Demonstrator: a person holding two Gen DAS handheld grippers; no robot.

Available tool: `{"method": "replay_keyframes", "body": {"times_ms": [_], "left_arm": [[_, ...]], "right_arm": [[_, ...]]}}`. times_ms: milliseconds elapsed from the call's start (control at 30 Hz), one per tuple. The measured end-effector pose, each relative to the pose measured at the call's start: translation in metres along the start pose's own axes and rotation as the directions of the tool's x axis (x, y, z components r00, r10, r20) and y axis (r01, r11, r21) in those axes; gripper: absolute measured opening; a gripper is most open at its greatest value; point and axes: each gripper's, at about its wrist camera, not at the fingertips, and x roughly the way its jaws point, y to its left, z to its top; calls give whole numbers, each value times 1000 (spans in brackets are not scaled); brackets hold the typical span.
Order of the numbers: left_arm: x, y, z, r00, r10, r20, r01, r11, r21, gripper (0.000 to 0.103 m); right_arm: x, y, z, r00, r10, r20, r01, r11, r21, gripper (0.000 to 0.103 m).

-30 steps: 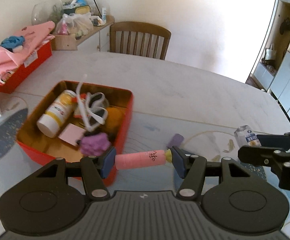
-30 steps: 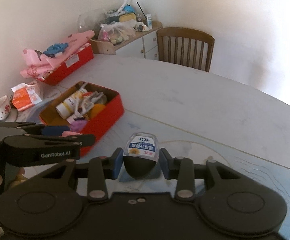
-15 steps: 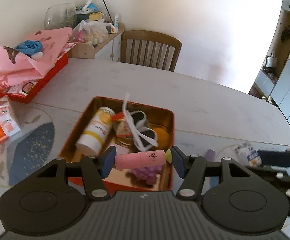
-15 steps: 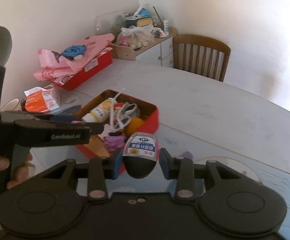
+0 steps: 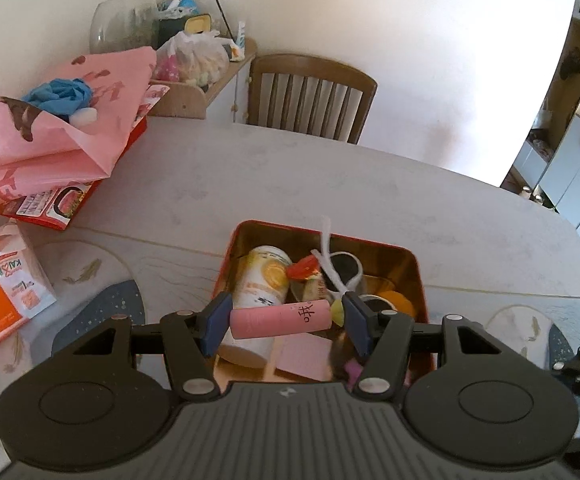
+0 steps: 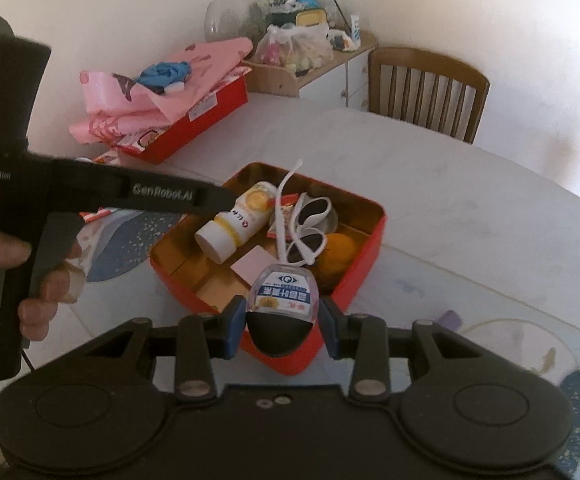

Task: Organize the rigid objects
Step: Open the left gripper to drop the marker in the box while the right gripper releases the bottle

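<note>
left tool [image 5: 286, 322]: clamped endwise on pink tube [image 5: 280, 319], held level over near half of red tin [image 5: 419, 280].
right tool [image 6: 282, 326]: closed on small dropper bottle [image 6: 284, 294], black cap toward cam, hanging over tin's near-right edge.
pink tube: looks light, stiff, smooth; end-on grip could let it pivot. Mid-body hold prob safer.
dropper bottle: light hard plastic, slick label; sides are best grip.
tin: on bench [image 5: 290, 176], already holds yellow bottle [image 6: 236, 220], white sunglasses [image 6: 309, 230].
</note>
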Motion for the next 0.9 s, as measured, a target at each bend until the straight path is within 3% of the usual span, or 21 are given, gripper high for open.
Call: {"method": "replay_keyframes", "body": {"times_ms": [500, 900], "left_arm": [[44, -6, 7, 997, -68, -32, 73, 985, 159, 60], [70, -10, 0, 993, -93, -78, 107, 974, 200, 60]], "right_arm": [[65, 27, 18, 998, 15, -67, -16, 1000, -17, 38], [99, 36, 21, 993, 15, -114, -18, 999, -27, 37]]}}
